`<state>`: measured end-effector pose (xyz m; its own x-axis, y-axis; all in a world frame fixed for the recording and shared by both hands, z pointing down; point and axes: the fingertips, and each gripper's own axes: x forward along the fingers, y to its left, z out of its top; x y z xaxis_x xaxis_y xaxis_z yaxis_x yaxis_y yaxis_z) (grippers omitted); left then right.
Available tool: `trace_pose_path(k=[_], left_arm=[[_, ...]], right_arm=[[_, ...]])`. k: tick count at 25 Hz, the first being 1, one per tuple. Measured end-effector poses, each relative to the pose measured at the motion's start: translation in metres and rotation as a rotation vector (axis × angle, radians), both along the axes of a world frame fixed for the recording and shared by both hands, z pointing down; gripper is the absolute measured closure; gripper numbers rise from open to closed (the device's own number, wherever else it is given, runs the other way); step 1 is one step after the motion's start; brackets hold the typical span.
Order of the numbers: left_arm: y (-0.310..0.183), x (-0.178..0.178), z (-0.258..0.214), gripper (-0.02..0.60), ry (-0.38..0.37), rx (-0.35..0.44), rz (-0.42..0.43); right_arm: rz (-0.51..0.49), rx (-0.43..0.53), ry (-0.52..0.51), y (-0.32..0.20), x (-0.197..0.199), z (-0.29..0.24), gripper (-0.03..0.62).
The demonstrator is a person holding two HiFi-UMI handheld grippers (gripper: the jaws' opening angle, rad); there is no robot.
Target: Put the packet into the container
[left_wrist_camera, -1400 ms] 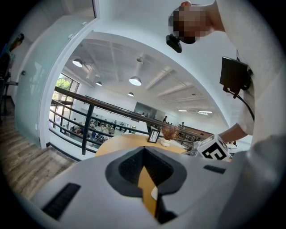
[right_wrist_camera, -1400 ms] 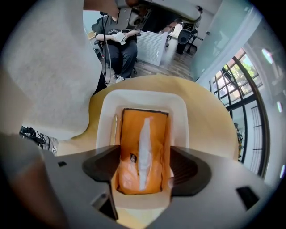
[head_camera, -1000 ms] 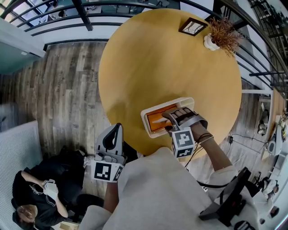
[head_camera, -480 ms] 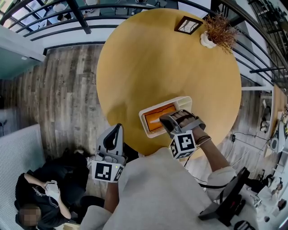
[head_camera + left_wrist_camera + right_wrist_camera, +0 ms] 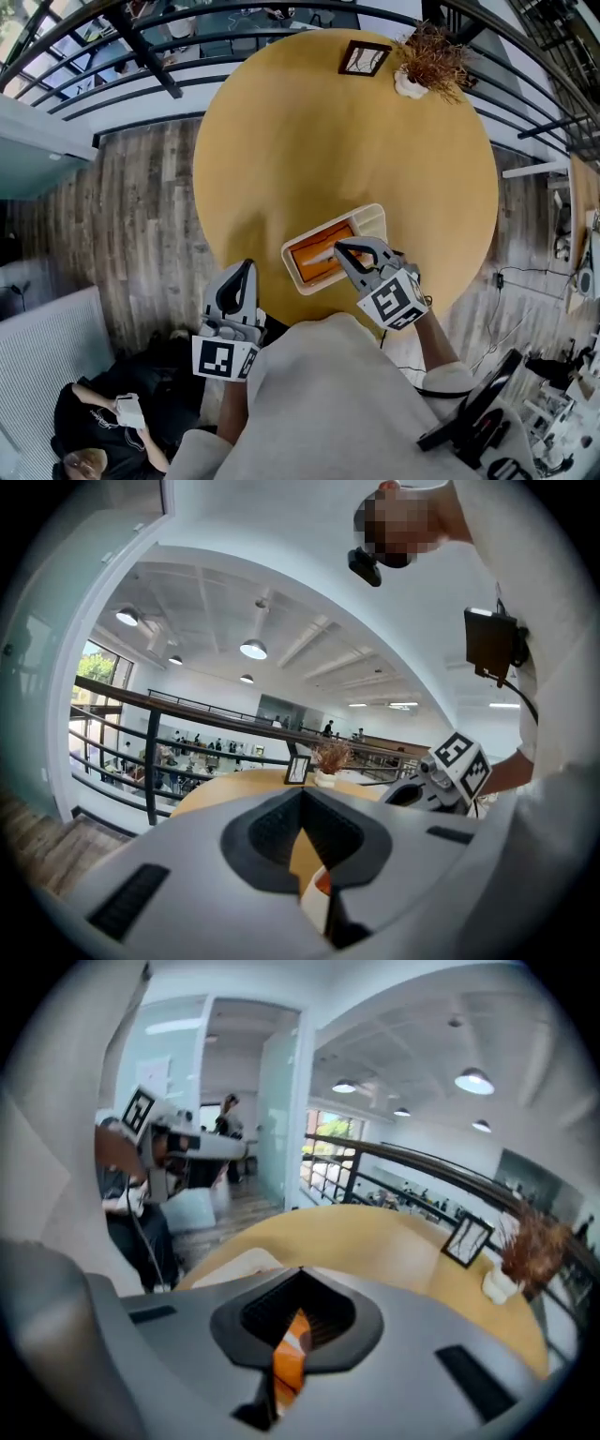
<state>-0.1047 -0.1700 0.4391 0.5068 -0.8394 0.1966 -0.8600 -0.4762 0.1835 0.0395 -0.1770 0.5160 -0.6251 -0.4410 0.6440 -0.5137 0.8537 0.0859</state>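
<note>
Orange packet (image 5: 317,262) lies flat inside the white rectangular container (image 5: 370,217), long axis along the container's length, running lower left to upper right in the head view. The container sits near the edge of the round yellow table (image 5: 319,131). Right gripper (image 5: 341,247) hangs just over the packet's upper-right end, jaws clenched together with nothing gripped, orange showing through the slit. Left gripper (image 5: 247,266) is off the table edge, jaws likewise together and empty
</note>
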Motion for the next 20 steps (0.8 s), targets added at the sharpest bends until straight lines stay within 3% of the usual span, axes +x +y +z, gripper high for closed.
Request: trace_pose_path(k=[3,6,13,20], left_arm=[[-0.004,0.012,-0.007,0.577,-0.018,0.013,0.038],[-0.010,0.023,-0.014,0.577,-0.039,0.025,0.086],[-0.012,0.043,-0.021,0.577,-0.068,0.032,0.145],[-0.012,0.062,-0.026,0.577,-0.071,0.063,0.171]], right_arm=[[0.187,-0.073,-0.249,-0.010,0.013,-0.014,0.589],[0.316,-0.074,-0.387,-0.020,0.024,-0.021,0.589],[0.459,-0.011,-0.459,-0.032,0.037,-0.028,0.589],[0.470,0.054,-0.504,-0.034,0.046,-0.055,0.589]])
